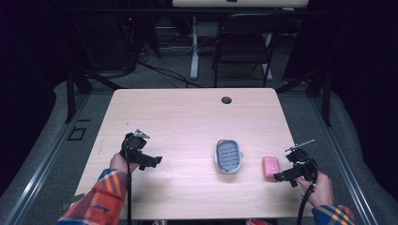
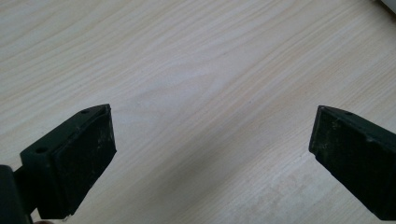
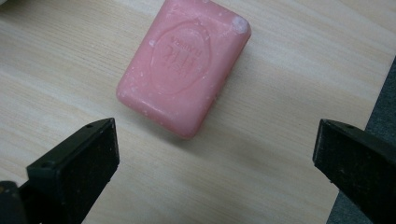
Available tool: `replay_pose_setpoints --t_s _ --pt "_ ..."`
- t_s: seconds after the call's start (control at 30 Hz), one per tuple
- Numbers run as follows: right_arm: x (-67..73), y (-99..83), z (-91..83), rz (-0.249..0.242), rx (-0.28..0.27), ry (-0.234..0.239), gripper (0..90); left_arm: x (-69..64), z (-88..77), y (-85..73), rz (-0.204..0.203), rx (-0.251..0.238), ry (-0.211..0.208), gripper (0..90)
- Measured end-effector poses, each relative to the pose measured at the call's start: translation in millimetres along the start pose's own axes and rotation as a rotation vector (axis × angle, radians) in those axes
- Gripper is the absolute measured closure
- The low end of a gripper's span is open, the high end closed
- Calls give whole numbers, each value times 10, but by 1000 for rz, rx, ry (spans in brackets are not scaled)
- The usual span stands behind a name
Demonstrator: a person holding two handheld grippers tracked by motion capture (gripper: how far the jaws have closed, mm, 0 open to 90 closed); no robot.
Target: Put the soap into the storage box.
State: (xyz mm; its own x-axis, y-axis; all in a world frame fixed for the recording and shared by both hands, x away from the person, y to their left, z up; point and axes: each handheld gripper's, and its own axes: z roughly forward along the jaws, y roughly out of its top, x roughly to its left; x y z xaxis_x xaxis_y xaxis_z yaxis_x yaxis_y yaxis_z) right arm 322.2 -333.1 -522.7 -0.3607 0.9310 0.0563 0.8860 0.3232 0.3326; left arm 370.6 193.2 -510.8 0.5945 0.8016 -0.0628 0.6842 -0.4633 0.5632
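in the right gripper view the two black jaws are seen spread wide at the lower corners of the frame, nothing clamped between them. the right gripper (image 3: 215,154) is held just short of a pink bar of soap (image 3: 183,65), which is laid flat on the wood in the upper middle of the frame, turned at a slant, an oval stamp pressed into its top face. no pad is touching the soap; bare table (image 3: 280,93) is shown between it and the jaw tips. a strip of grey floor is glimpsed at the right edge of that frame.

in the left gripper view the jaws are likewise held wide apart at the lower left and lower right, with the left gripper (image 2: 212,140) poised over plain wood grain and nothing gripped.

from the high view, the right gripper (image 1: 281,176) is found at the lower right of the frame, just beside the soap (image 1: 271,166), near the table's right edge. a grey soap dish (image 1: 229,156) with a slotted floor is set just left of the soap, the two apart. the left gripper (image 1: 157,161) is seen well away at the lower left, carried on a plaid sleeve (image 1: 101,199). a black chair (image 1: 244,44) is stood beyond the table at the top of the frame.
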Motion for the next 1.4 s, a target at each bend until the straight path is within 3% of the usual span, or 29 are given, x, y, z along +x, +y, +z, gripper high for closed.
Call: replay_pose_setpoints --t_s 0.43,0.93,1.03,1.17,1.2,1.4 --pt "82 68 36 -2 -3 6 0 -5 22 19 3 6 -8 2" --pt "137 161 53 52 -23 42 0 -6 29 20 6 7 -8 2" --pt "149 171 81 77 -41 35 0 -8 25 20 6 9 -9 2" --pt "132 195 79 75 -28 30 0 -5 29 20 6 7 -8 2" --pt "151 209 101 98 -49 17 0 -7 30 21 7 9 -7 2" --pt "156 272 120 78 -26 21 0 -4 32 20 5 8 -7 2"
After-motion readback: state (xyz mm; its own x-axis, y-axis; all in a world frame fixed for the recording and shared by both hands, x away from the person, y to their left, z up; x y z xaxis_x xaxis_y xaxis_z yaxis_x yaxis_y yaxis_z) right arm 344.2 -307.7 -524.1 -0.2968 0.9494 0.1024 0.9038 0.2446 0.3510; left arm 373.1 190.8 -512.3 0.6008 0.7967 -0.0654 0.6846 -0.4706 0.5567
